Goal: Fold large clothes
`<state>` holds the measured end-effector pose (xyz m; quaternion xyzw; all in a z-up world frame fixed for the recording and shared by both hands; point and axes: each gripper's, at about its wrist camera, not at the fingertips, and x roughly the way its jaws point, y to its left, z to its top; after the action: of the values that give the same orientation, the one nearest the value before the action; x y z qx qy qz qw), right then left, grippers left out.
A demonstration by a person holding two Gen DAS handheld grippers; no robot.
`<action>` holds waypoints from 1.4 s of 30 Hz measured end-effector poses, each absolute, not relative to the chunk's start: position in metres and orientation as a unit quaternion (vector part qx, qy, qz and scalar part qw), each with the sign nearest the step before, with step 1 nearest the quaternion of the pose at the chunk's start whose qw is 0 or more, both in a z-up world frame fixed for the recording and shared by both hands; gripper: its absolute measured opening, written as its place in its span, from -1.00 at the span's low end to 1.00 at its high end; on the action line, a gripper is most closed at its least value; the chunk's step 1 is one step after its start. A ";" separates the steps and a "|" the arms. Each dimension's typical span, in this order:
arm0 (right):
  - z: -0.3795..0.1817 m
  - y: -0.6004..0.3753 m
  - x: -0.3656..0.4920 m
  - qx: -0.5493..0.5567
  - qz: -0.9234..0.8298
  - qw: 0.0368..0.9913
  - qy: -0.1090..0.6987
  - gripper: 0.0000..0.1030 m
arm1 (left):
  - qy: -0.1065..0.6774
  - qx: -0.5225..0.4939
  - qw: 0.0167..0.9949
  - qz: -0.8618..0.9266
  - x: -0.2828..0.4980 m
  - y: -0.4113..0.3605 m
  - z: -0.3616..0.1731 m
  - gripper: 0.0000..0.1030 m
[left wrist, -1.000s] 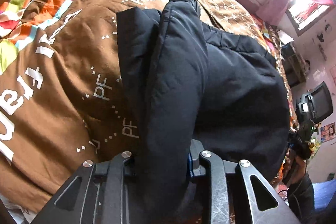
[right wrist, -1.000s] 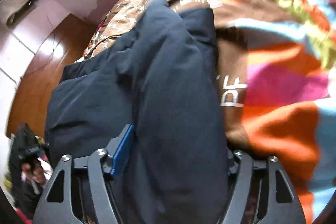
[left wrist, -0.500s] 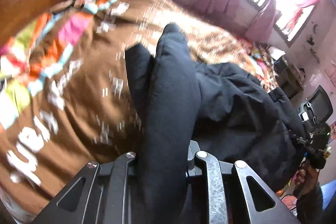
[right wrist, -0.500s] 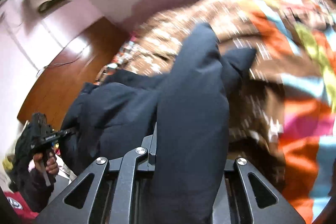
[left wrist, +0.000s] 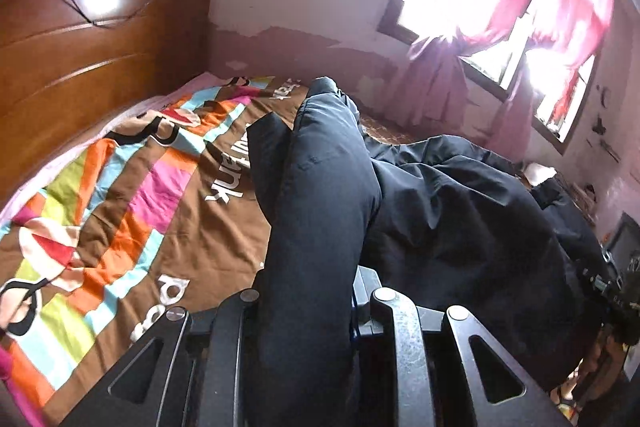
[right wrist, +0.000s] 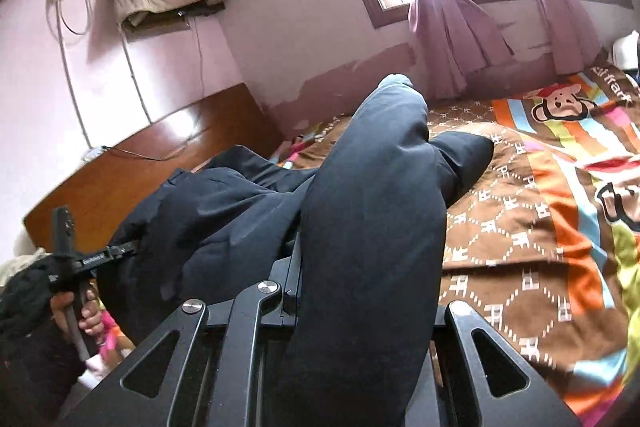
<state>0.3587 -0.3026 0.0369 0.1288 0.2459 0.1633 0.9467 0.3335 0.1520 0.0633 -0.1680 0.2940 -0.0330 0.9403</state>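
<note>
Left wrist: both grippers clamp the jacket, lifted higher than before (bedspread farther).

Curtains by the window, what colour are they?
The curtains are pinkish purple, seen best in the right wrist view.

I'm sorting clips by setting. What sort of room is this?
Most likely a bedroom: a bed with a wooden headboard, a colourful cartoon-print bedspread, and pink curtains at the window.
</note>
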 end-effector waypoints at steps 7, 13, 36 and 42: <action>-0.021 -0.312 0.415 0.153 0.096 0.928 0.326 -0.70 | 0.375 -0.188 0.908 -0.017 0.406 0.142 -0.030 -0.61; -0.090 -0.342 0.419 0.224 0.043 0.893 0.387 -0.62 | 0.377 -0.184 0.907 -0.027 0.409 0.150 -0.057 -0.29; 0.003 -0.283 0.351 0.034 -0.045 0.957 0.284 0.90 | 0.312 -0.137 0.936 0.089 0.314 0.143 0.022 0.84; 0.025 -0.273 0.309 0.051 -0.036 0.973 0.220 0.93 | 0.268 -0.136 0.949 0.094 0.276 0.139 0.048 0.96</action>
<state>0.3090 -0.2726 0.0246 0.0512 0.2201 -0.0357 0.9735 0.2760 0.1386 0.0485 -0.1356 0.2675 0.0937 0.9494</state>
